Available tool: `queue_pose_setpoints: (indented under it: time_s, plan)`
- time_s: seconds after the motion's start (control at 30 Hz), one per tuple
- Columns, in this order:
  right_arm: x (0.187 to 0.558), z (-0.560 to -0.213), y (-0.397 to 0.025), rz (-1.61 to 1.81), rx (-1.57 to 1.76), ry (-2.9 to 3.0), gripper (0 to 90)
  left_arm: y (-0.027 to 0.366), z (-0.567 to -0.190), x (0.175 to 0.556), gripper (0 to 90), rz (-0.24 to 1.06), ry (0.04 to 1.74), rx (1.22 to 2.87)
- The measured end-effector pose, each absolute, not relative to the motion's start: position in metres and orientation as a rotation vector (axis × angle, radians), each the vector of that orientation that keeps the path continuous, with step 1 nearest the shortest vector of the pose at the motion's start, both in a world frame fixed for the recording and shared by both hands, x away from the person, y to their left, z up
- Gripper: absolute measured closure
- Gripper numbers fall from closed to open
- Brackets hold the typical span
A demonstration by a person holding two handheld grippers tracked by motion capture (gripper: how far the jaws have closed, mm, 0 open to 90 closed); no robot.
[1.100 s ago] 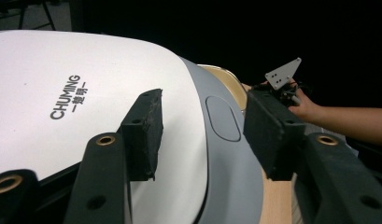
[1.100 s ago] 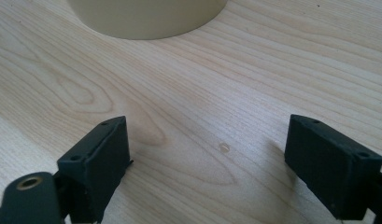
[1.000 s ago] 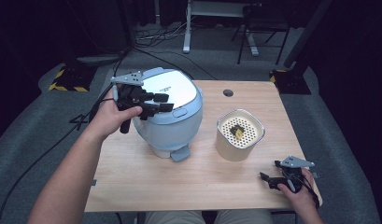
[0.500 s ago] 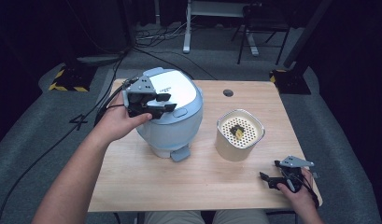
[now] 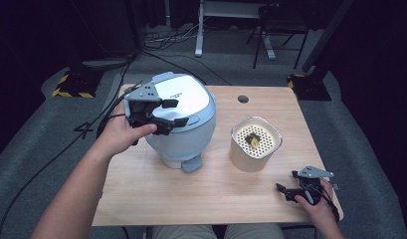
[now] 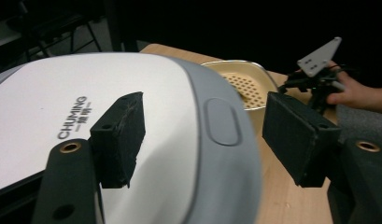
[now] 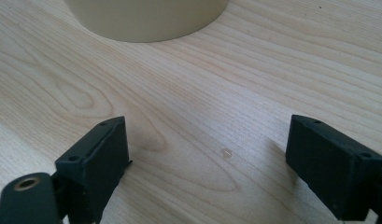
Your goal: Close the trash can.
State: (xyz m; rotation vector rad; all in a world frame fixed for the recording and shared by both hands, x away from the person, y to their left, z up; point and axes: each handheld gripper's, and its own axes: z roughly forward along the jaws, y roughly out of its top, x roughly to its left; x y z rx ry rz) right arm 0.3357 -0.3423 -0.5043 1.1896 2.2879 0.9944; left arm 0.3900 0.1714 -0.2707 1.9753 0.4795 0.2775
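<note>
A rice cooker [image 5: 191,124] with a white lid and grey-blue body stands left of centre on the wooden table [image 5: 206,194]. My left gripper [image 5: 175,113] hovers open over the lid's left side. In the left gripper view the jaws [image 6: 209,135] straddle the lid's oval release button [image 6: 221,121], one pad over the white lid [image 6: 62,102]. A cream pot with a perforated insert [image 5: 255,142] stands to the cooker's right. My right gripper [image 5: 289,192] rests open near the table's front right corner, above bare wood [image 7: 215,163], with the pot's base [image 7: 146,18] ahead.
A grey latch tab [image 5: 191,164] sticks out at the cooker's front base. The table has a cable hole [image 5: 243,98] at the back. Cables [image 5: 111,117] trail off the left edge. Bare wood lies along the front between the two hands.
My left gripper has shifted right, from the cooker's left flank to over its lid. The right gripper has stayed in place.
</note>
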Motion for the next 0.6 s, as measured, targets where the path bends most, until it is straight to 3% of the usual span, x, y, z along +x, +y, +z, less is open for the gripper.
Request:
queue_pose_setpoints:
  time_s: [0.27,0.6]
  plan:
    - [0.337,-0.504,-0.341,0.992,1.186,2.292,13.1,0.18,-0.27,0.345,28.6,0.272,0.418,1.979]
    - [0.338,-0.504,-0.34,0.995,1.182,2.295,12.9,0.194,-0.295,0.31,27.1,0.278,0.465,1.972]
